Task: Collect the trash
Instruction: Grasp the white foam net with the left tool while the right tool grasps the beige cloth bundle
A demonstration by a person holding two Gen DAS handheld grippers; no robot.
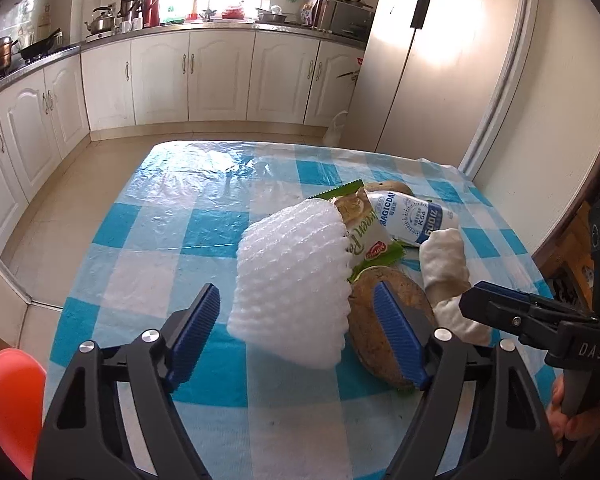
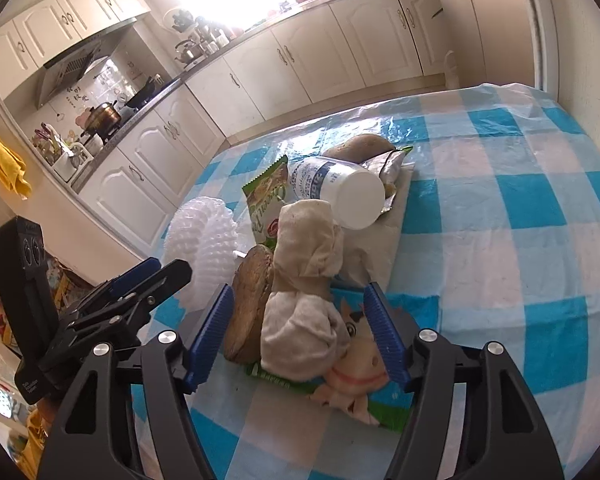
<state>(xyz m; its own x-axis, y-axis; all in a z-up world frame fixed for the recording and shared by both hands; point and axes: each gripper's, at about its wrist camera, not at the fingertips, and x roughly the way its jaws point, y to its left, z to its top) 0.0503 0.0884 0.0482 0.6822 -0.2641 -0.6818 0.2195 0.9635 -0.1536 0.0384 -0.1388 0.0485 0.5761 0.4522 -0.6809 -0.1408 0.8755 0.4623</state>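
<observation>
A heap of trash lies on the blue-and-white checked tablecloth [image 1: 172, 220]. My left gripper [image 1: 300, 328] is open around a white foam fruit net [image 1: 292, 280], with a brown round peel [image 1: 384, 320] behind its right finger. A green snack wrapper [image 1: 364, 224], a white bottle [image 1: 412, 216] and a crumpled beige cloth [image 1: 444, 260] lie behind. My right gripper [image 2: 300, 340] is open around the cloth [image 2: 304, 292] and the peel [image 2: 248, 300], above a cartoon cow packet [image 2: 356, 376]. The bottle [image 2: 340, 192], the wrapper [image 2: 268, 204] and the net [image 2: 208, 248] lie beyond.
White kitchen cabinets [image 1: 160, 76] and a worktop with pots stand beyond the table. A tall fridge [image 1: 432, 52] is at the right. An orange-red object [image 1: 12, 396] sits at the lower left. The table's far edge [image 1: 260, 146] drops to the tiled floor.
</observation>
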